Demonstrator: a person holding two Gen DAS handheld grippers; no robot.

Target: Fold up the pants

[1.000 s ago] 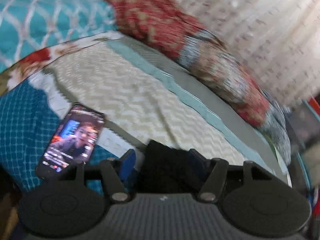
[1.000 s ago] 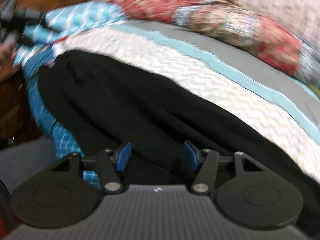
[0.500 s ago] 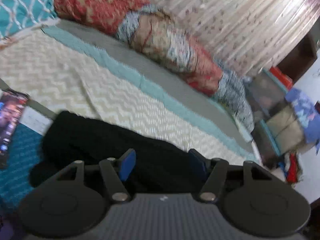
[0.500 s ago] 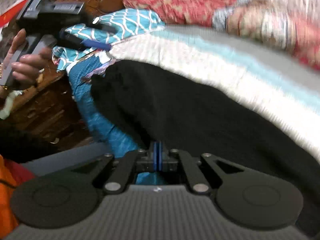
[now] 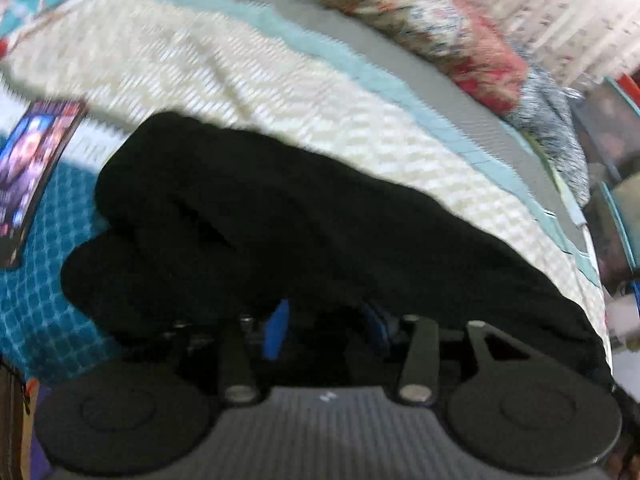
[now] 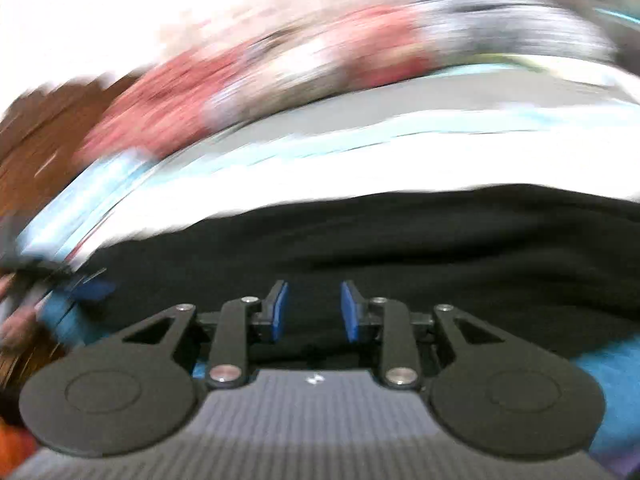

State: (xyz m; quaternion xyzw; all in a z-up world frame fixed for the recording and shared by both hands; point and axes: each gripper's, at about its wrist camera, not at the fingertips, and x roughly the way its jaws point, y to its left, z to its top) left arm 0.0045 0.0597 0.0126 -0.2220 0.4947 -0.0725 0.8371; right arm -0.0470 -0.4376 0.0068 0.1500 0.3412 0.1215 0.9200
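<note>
We see the black pants lying along the near edge of the bed, long axis running side to side across both views, bunched end toward the bed's left side by a phone; the left gripper sits right on the near hem, jaws partly apart and just been closing, dark cloth between the blue pads but we cannot tell if they pinch it; the right gripper hovers over the pants' middle, jaws apart, just been reopening after being fully together half a second ago, nothing pinched; the left hand looks nearer a grab; a red patterned quilt lies along the far edge; versus earlier frames, more pants fill the left view, the right view is swept into blur.
</note>
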